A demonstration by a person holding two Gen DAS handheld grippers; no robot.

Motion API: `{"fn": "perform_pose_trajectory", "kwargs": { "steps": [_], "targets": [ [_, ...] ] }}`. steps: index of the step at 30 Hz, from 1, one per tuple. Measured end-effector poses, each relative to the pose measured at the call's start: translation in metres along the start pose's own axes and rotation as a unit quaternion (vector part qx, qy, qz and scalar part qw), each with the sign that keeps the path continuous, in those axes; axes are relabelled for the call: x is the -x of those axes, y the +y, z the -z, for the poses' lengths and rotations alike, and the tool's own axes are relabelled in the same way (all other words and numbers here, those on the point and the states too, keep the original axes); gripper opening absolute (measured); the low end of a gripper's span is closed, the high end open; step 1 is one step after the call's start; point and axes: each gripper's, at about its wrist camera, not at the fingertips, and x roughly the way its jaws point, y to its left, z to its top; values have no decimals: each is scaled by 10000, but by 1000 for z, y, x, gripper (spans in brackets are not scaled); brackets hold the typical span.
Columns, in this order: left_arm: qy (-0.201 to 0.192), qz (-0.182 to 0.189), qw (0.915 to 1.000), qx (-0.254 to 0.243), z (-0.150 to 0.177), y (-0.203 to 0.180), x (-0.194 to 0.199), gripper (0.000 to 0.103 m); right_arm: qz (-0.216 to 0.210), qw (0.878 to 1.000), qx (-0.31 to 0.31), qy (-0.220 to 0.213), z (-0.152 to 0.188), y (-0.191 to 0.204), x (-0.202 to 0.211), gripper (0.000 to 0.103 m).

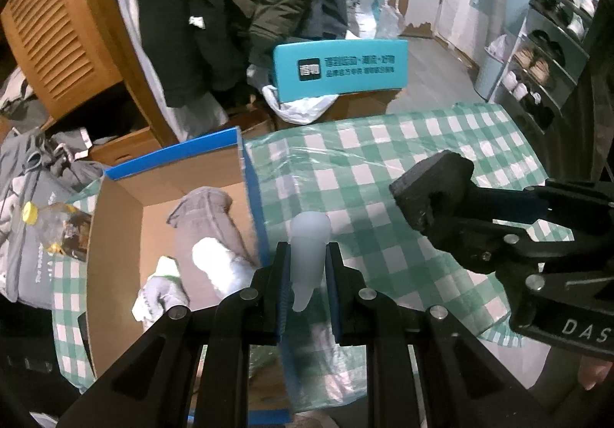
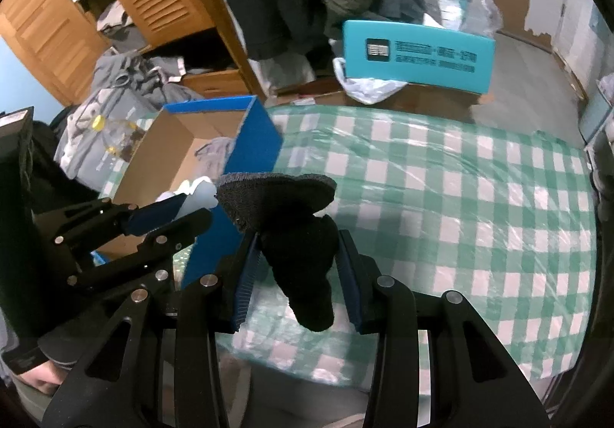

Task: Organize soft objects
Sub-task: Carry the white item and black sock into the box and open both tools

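Soft objects are being held in both grippers above a table covered with a green-and-white checked cloth (image 2: 441, 174).

1. Left gripper (image 1: 306, 263): its two blue-padded jaws are pressing on a pale white soft object (image 1: 307, 255), which is standing upright between them with its rounded top projecting past the fingertips. In the right wrist view, this gripper (image 2: 180, 207) is sitting just beside the near edge of the box, with the white piece (image 2: 201, 195) protruding from its tip.

2. Right gripper (image 2: 297, 263): its jaws are clamping a black sock (image 2: 299, 247). The sock's grey-lined end is flopping over the fingertips, and the other end is hanging down between the pads. In the left wrist view, the same gripper (image 1: 433, 205) is showing the dark sock (image 1: 429, 186) at its tip, over the checked cloth (image 1: 383, 167).

3. Cardboard box (image 1: 122, 205): it is sitting open at the left end of the table, with blue outer walls and a brown interior. A grey garment (image 1: 207, 213) and white socks (image 1: 222, 263) are lying inside it. From the right wrist view, the box (image 2: 257, 136) is standing left of the black sock.

4. Surroundings: a clear bottle with a yellow cap (image 1: 53, 224) is lying just beside the box's left wall. A teal carton (image 1: 339, 67) is standing beyond the table.
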Motion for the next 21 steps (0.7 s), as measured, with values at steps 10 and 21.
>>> {"fn": "perform_pose_trajectory", "kwargs": {
  "steps": [10,21],
  "targets": [
    [-35,-128,9989,440,14,52,7,18,-172,9993,311,154,-13,46,-22,39],
    [-24,-373,9955,874,35,105,8,18,-362,9969,630,308,-28,100,-50,39]
  ]
}}
